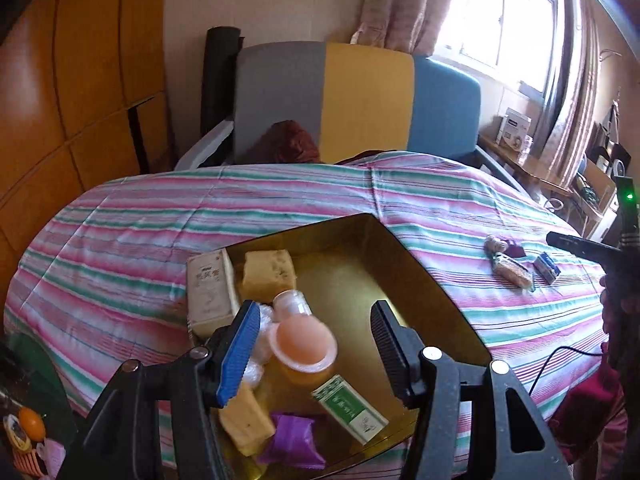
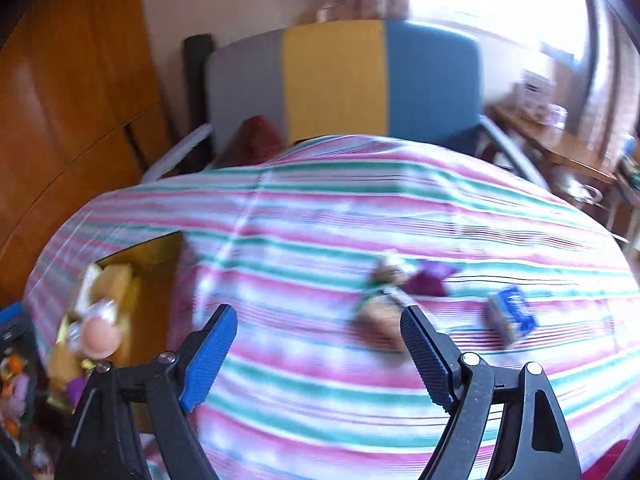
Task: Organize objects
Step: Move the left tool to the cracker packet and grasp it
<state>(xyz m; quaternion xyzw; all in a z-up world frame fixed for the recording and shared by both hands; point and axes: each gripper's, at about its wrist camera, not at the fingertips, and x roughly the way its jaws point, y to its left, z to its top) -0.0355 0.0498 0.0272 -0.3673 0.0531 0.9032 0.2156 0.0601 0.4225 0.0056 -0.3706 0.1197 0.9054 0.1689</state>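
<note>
Amber-tinted and see-through, the tray [image 1: 420, 256] sits on the striped bedspread [image 1: 160, 240], holding boxes, yellow blocks, a peach jelly cup [image 1: 303, 344] and a purple packet [image 1: 292, 440]. Above it, the left gripper [image 1: 312, 344] hangs part-open, gripping nothing. The right gripper [image 2: 318, 356] gapes wide and empty near a blue box [image 2: 512, 316].
</note>
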